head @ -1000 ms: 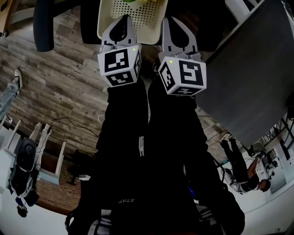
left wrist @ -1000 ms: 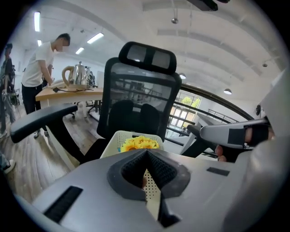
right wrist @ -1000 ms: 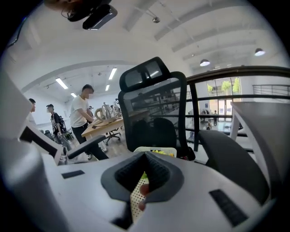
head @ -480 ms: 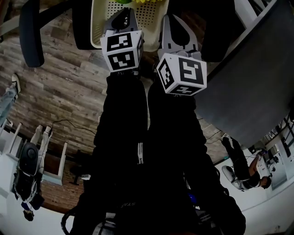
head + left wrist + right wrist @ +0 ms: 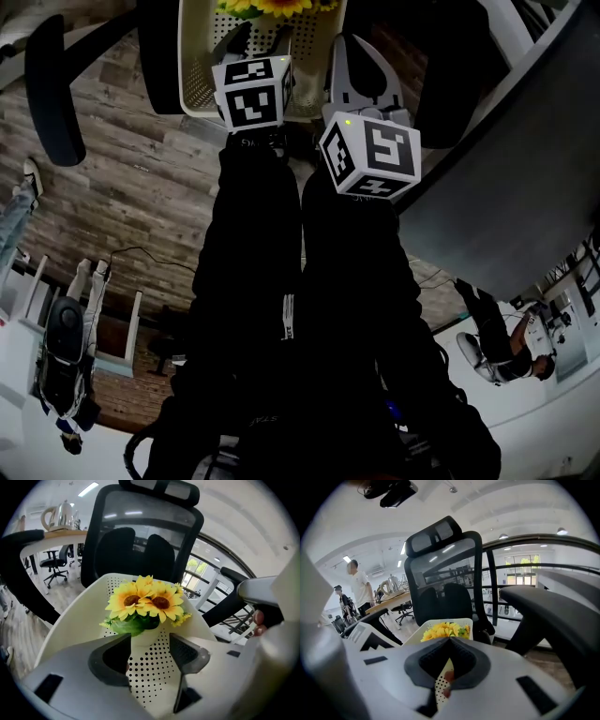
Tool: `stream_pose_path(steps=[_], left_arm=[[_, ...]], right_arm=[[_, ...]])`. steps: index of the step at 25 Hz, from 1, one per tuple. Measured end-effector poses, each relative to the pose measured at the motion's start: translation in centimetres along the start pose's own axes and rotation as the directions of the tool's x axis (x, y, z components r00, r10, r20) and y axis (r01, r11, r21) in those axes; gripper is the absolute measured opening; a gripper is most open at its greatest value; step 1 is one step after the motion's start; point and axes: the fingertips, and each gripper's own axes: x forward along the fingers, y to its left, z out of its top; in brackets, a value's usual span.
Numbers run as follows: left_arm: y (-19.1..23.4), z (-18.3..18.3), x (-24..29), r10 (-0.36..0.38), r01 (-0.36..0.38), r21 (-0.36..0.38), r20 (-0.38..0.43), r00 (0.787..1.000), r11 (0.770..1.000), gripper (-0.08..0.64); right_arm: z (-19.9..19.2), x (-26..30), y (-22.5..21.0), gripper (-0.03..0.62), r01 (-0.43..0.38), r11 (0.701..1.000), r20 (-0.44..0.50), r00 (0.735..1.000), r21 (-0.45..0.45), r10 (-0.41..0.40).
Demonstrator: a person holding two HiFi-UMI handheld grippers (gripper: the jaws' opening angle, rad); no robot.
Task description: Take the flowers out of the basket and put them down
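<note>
Head view: found cream basket (image 5: 199, 80) at 12 o'clock, between the armrests of a black chair (image 5: 47, 94), with flowers (image 5: 272, 7) at its far end. Logged left gripper (image 5: 255, 36) over the basket and right gripper (image 5: 361, 58) at its 3 o'clock rim.

Left gripper view: saw jaws apart and opening, gripping nothing. Placed the flowers' white pot (image 5: 143, 641) just past the tips, at 12 o'clock.

Right gripper view: noted jaws closed on the perforated basket wall. Listed flowers at 12 o'clock beyond, inside the basket.
</note>
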Motion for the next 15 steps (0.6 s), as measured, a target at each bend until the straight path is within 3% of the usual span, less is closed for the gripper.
stream_pose_path(steps=[4,11,15], left_arm=[[0.5,-0.8,2.8,-0.010,0.010,0.000,-0.016,1.000,1.000,0.322],[1.3,-1.1,5.6,0.000,0.000,0.015,0.014,1.000,1.000,0.390],[1.2,-1.0,7.6,-0.026,0.026,0.021,0.023,0.999,0.999,0.527]], right_arm=[[-1.1,1.4,-1.0,0.012,0.013,1.000,-0.013,1.000,0.007,-0.013],[-2.3,3.6,-1.8,0.012,0.024,1.000,-0.026,0.999,0.009,-0.024],[-2.5,4.3,-1.8,0.012,0.017,1.000,-0.028,0.999,0.006,-0.017]])
